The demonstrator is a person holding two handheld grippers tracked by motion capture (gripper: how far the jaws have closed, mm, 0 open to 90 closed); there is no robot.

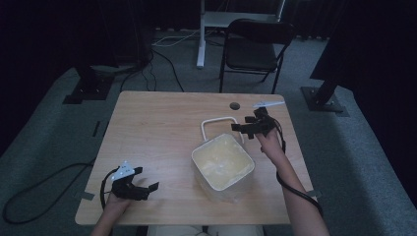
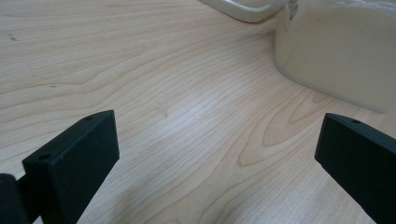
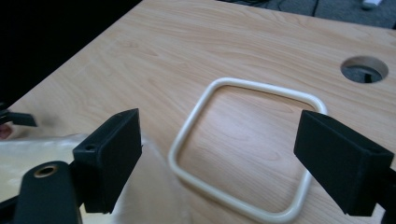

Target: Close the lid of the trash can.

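A cream square bin [image 1: 223, 164] with a pale plastic liner stands right of the table's middle. Just behind it a cream rounded-square ring [image 1: 220, 120] lies flat on the wooden table [image 1: 157, 123]. My right gripper [image 1: 242, 130] hovers at the ring's right side, open, with nothing between its jaws. In the right gripper view the ring [image 3: 187, 126] lies beyond that gripper [image 3: 219, 135], and the liner [image 3: 46, 149] sits at lower left. My left gripper [image 1: 146, 178] is near the front left edge, open and empty. The left gripper view has that gripper [image 2: 219, 126] over bare wood, with the bin [image 2: 336, 51] at upper right.
A round cable hole [image 1: 235, 105] sits near the table's far edge. Beyond the table stand a black folding chair [image 1: 253, 46] and a white desk leg [image 1: 201, 34]. Cables [image 1: 162, 54] run over the grey carpet, and black stand bases flank the table.
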